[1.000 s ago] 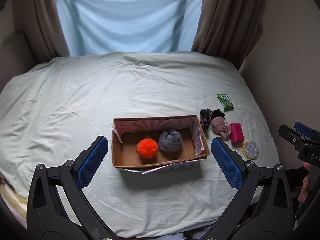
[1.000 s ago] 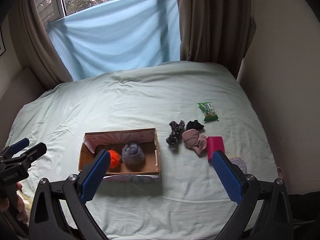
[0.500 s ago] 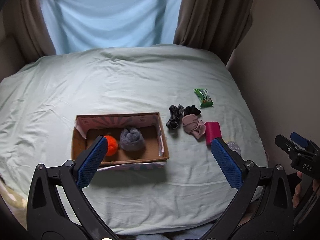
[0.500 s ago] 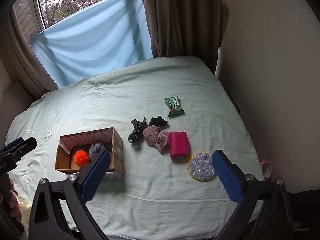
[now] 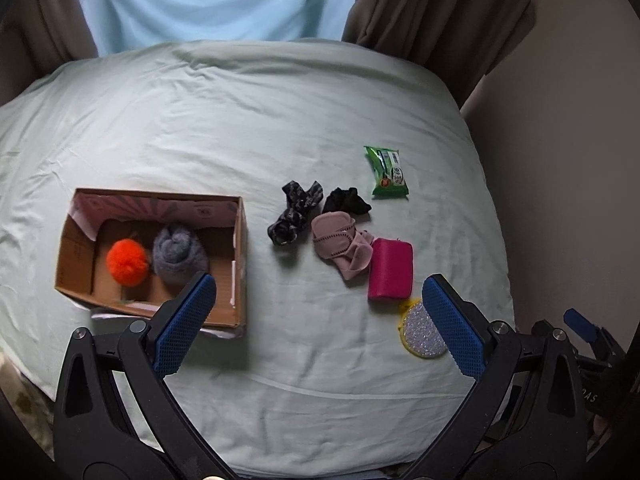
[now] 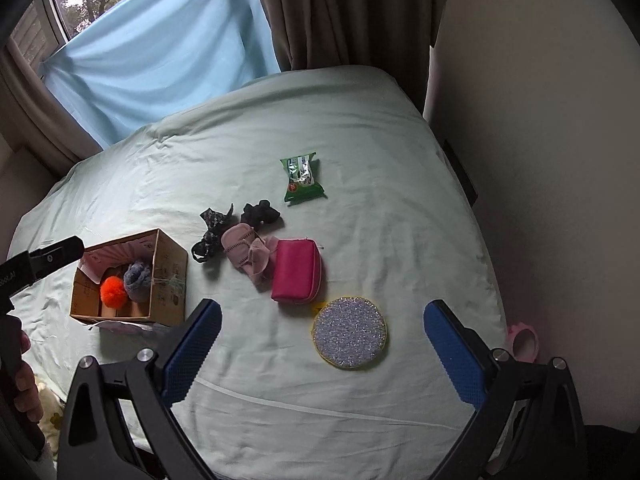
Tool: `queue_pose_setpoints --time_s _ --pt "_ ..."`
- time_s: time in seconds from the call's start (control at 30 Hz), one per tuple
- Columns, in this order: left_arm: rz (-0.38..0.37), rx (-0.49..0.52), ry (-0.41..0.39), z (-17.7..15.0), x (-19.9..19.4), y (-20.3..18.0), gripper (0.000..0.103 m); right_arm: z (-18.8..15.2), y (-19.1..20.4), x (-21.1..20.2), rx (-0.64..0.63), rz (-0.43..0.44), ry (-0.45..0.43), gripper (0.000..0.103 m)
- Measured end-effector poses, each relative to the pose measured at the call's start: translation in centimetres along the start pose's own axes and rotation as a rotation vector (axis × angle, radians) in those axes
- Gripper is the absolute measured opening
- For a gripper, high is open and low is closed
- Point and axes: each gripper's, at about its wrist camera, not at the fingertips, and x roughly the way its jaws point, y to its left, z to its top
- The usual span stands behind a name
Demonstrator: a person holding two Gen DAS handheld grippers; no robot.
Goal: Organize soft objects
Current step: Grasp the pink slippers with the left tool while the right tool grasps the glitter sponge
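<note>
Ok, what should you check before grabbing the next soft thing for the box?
1. Right gripper open, holding nothing: ok.
2. Left gripper open, holding nothing: ok.
3. Room left in the cardboard box beside the orange pompom and grey sock roll: ok.
4. Pink sock lying alone: not ok, its edge meets the magenta pouch.
5. Glittery round pad soft enough to count: cannot tell.

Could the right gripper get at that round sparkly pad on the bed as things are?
Probably yes. The right gripper is open and empty, and the sparkly pad lies flat on the bed ahead of it between its fingers, uncovered. The pink pouch lies close beside it but not over it.
</note>
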Motion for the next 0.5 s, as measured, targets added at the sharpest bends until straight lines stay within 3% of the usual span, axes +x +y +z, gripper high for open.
queue_pose_setpoints --time_s 0.5 --pt "-0.015 -0.168 0.253 1.9 20.3 -1.4 0.103 -0.8 -4.0 12.1 0.15 -0.011 0.164 0.101"
